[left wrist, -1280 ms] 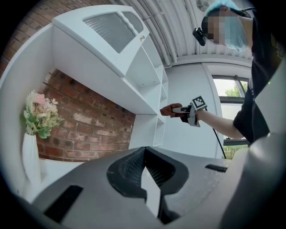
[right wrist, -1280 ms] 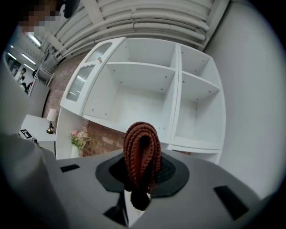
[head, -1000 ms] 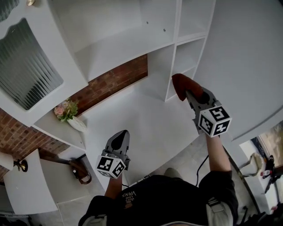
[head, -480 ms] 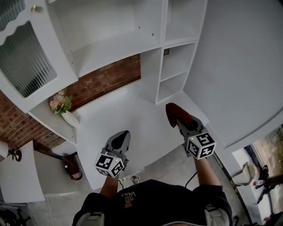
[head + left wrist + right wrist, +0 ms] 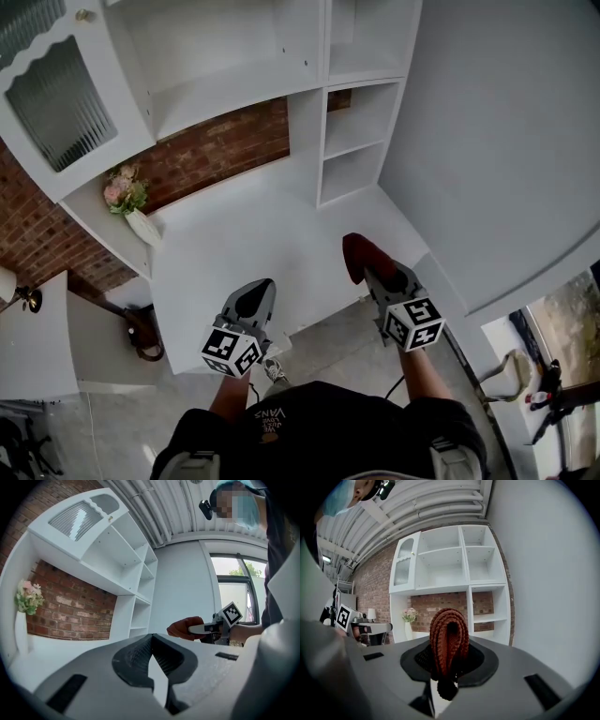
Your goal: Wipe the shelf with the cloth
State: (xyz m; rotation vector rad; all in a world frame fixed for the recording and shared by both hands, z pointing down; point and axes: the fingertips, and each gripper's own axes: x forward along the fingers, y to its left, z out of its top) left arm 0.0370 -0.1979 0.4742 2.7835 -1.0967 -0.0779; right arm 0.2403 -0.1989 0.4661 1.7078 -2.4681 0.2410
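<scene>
A rust-red knitted cloth (image 5: 448, 639) is folded between the jaws of my right gripper (image 5: 449, 663), which is shut on it. In the head view the cloth (image 5: 359, 257) sticks out past the right gripper (image 5: 377, 274) above the front right part of the white counter (image 5: 244, 239). The white shelf unit (image 5: 356, 103) with small cubbies stands at the back. My left gripper (image 5: 249, 302) hovers at the counter's front edge, jaws shut with nothing between them. From the left gripper view, the cloth (image 5: 183, 628) shows off to the right.
A white vase with pink flowers (image 5: 131, 206) stands on the counter's left end, against the brick wall (image 5: 211, 150). A glass-fronted cabinet door (image 5: 56, 89) hangs at upper left. A plain white wall (image 5: 497, 141) closes the right side. Grey floor (image 5: 328, 347) lies below.
The right gripper with the cloth has drawn back from the small cubbies toward the counter's front right. The head view has pulled back; the left gripper has stayed put.
</scene>
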